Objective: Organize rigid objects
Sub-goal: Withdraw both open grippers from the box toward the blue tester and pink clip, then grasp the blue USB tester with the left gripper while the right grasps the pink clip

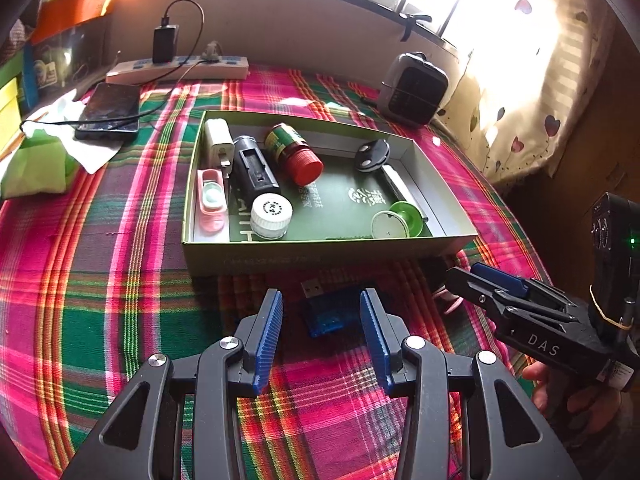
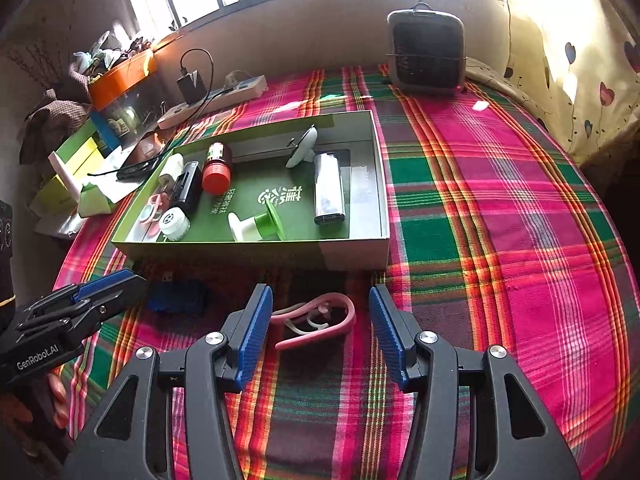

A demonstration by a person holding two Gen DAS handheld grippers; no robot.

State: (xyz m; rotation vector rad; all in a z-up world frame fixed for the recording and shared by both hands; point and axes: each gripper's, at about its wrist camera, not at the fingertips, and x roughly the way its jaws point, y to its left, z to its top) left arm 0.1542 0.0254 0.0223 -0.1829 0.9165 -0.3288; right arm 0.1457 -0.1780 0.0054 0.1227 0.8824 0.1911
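Note:
A shallow green box (image 1: 320,245) (image 2: 248,246) lies on the plaid cloth. It holds a red-capped bottle (image 1: 298,152), a white-capped jar (image 1: 271,216), a black case (image 1: 256,168), a white plug (image 1: 218,140), a pink lens case (image 1: 211,200), a green-and-white spool (image 2: 258,226) and a silver lighter (image 2: 328,188). In front of the box, a blue USB device (image 1: 332,314) lies between the fingers of my left gripper (image 1: 321,294), which is open and not touching it. A pink curved hook (image 2: 320,320) lies between the pads of my right gripper (image 2: 320,290), also open.
At the back stand a small heater (image 2: 426,52) and a power strip (image 1: 176,70) with a black charger plugged in. A phone (image 1: 110,112) and a green tissue pack (image 1: 36,168) lie at the left. A heart-print curtain (image 1: 532,92) hangs on the right.

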